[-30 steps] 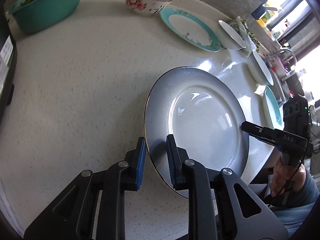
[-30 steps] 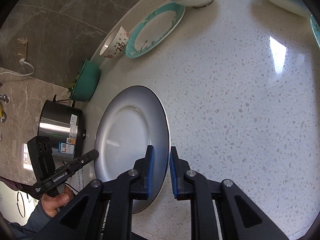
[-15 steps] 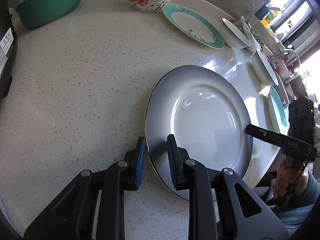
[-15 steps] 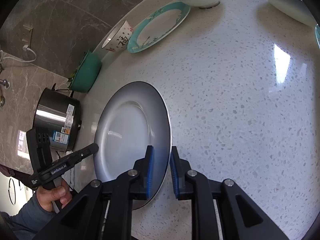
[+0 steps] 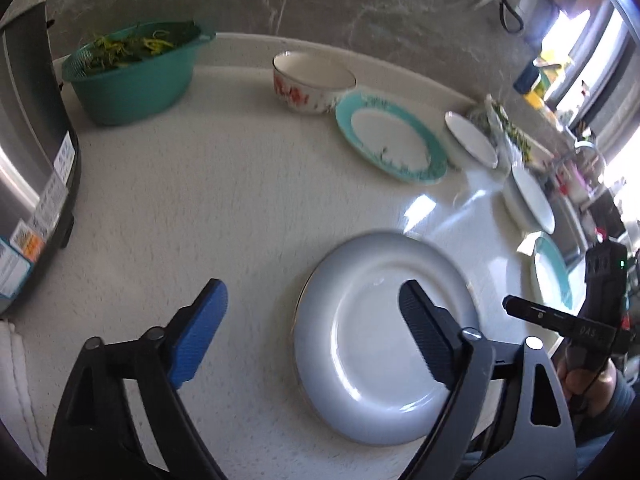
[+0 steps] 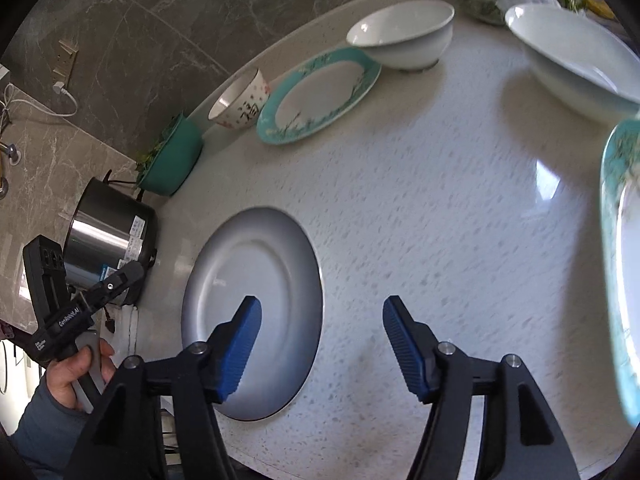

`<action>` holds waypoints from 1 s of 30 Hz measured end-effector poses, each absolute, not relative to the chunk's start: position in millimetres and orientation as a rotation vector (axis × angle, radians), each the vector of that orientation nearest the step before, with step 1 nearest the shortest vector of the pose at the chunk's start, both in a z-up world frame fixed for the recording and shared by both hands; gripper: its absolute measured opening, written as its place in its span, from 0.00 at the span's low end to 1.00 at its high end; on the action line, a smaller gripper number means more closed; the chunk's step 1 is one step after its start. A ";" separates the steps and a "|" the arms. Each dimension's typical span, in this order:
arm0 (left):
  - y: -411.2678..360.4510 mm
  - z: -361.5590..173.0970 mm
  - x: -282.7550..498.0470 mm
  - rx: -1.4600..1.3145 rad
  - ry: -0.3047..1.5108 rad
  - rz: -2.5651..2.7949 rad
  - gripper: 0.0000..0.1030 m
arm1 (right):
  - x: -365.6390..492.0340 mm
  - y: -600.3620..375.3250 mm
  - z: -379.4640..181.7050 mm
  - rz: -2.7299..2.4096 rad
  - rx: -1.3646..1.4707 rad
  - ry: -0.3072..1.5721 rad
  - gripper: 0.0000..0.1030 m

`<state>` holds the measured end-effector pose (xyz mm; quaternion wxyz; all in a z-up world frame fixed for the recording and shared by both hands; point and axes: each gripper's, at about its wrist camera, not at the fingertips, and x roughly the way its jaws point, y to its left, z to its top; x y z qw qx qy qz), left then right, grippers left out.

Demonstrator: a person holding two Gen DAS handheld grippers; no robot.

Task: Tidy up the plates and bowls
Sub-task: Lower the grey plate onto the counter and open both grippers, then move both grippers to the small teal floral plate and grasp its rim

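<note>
Three plates point(image 6: 256, 304), three bowls point(image 6: 404, 40), one basin point(image 5: 132, 72), one pot point(image 6: 108, 240).

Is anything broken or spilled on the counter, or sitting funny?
Nothing looks broken or spilled. The grey plate lies flat on the counter, and both sets of jaws have just opened off it. The only slightly odd thing: the teal-rimmed plate sits tucked right against the white bowl, and whether they touch I cannot tell.

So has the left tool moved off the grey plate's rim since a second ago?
Yes. The left tool has just opened and backed up off the grey plate, which lies flat on the counter, nothing between its jaws.
</note>
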<state>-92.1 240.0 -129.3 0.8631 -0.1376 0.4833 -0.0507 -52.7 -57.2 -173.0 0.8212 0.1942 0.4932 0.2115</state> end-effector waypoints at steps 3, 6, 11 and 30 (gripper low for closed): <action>238.7 -114.5 -68.7 -0.347 1.009 -0.130 0.97 | -38.5 -73.9 -151.0 0.472 0.456 1.012 0.65; 227.6 -99.1 -43.1 -0.373 0.966 -0.178 0.97 | -14.5 -90.2 -124.8 0.521 0.527 0.968 0.66; 212.5 -98.5 10.5 -0.399 0.967 -0.240 0.97 | 37.9 -107.2 -84.0 0.586 0.653 0.937 0.66; 191.3 -167.3 109.9 -0.493 1.123 -0.046 0.77 | 294.4 -56.2 -102.2 0.872 0.104 1.344 0.62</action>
